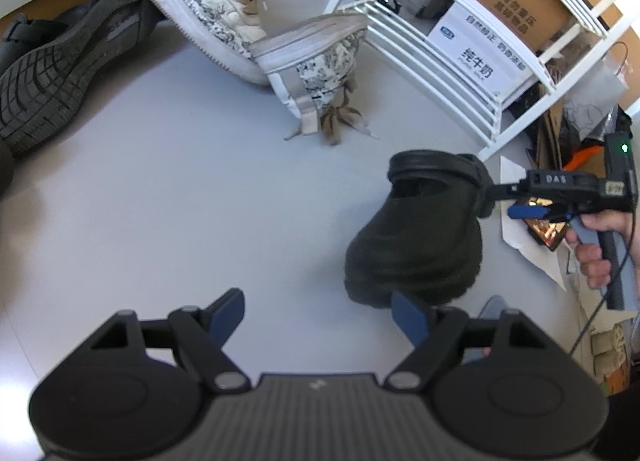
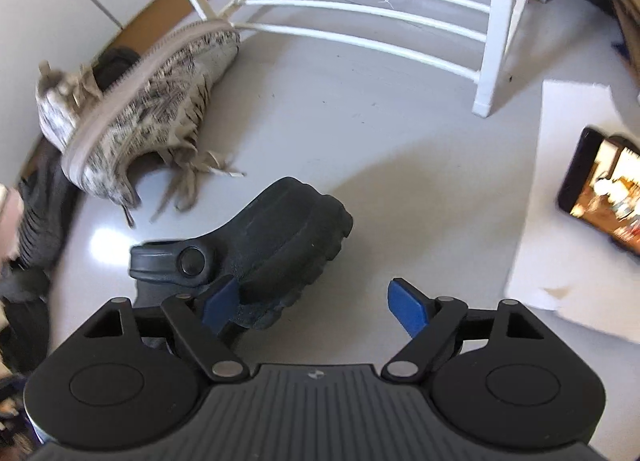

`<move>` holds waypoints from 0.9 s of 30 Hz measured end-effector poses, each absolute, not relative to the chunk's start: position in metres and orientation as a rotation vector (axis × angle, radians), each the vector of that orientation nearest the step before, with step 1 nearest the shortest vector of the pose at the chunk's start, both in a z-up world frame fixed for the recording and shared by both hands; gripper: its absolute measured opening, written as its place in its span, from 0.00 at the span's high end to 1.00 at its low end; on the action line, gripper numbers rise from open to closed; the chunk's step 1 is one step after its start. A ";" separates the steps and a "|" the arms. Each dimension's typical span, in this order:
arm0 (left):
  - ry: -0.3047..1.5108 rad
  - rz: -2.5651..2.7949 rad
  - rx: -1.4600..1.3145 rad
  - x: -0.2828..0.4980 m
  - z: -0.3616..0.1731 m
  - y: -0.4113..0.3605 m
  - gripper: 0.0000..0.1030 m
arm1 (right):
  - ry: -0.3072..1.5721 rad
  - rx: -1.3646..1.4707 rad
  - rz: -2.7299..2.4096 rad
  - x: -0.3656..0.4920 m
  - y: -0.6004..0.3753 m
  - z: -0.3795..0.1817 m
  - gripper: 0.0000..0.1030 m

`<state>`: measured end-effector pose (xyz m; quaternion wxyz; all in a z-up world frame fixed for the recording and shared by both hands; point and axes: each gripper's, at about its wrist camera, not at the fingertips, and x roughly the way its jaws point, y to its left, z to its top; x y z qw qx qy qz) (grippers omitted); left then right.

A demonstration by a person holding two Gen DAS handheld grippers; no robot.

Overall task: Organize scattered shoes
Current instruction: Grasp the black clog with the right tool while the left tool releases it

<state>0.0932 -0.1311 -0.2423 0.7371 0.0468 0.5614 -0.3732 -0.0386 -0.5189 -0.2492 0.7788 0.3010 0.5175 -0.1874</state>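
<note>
A black clog stands on the grey floor just beyond my left gripper, which is open with nothing between its fingers. My right gripper, held by a hand, is at the clog's heel strap. In the right wrist view the clog lies to the left. The right gripper is open: its left pad is against the clog's side and its right pad is clear of it. Two patterned white sneakers lie tipped over farther off. A dark sneaker shows its sole at the left.
A white slatted rack with boxes and bottles stands at the right rear. A lit phone lies on white paper beside the rack's leg. Bags and cardboard crowd the far right. Bare floor lies between the clog and the dark sneaker.
</note>
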 end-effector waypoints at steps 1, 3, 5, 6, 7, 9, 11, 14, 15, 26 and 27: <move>1.235 -0.818 0.102 0.093 -0.243 -0.131 0.20 | 1.124 0.644 -0.407 -0.038 -0.518 -0.248 0.22; 1.241 -0.816 0.102 0.094 -0.244 -0.131 0.20 | 1.129 0.629 -0.405 -0.038 -0.517 -0.248 0.22; 1.248 -0.816 0.100 0.094 -0.245 -0.131 0.20 | 1.131 0.631 -0.400 -0.039 -0.519 -0.250 0.22; 1.251 -0.817 0.100 0.094 -0.245 -0.131 0.20 | 1.135 0.636 -0.399 -0.041 -0.520 -0.251 0.21; 1.252 -0.817 0.099 0.094 -0.246 -0.131 0.20 | 1.140 0.637 -0.400 -0.043 -0.521 -0.251 0.21; 1.255 -0.816 0.096 0.094 -0.246 -0.131 0.20 | 1.160 0.628 -0.411 -0.049 -0.521 -0.253 0.21; 1.251 -0.814 0.094 0.094 -0.246 -0.131 0.20 | 1.181 0.622 -0.423 -0.053 -0.522 -0.256 0.21; 1.250 -0.812 0.093 0.095 -0.246 -0.132 0.20 | 1.242 0.596 -0.436 -0.057 -0.520 -0.268 0.30; 1.249 -0.810 0.093 0.095 -0.246 -0.132 0.20 | 1.273 0.613 -0.438 -0.057 -0.519 -0.277 0.43; 1.260 -0.801 0.084 0.097 -0.249 -0.129 0.20 | 1.284 0.606 -0.327 -0.053 -0.503 -0.276 0.37; 1.258 -0.803 0.084 0.097 -0.248 -0.129 0.20 | 1.286 0.608 -0.321 -0.053 -0.502 -0.275 0.37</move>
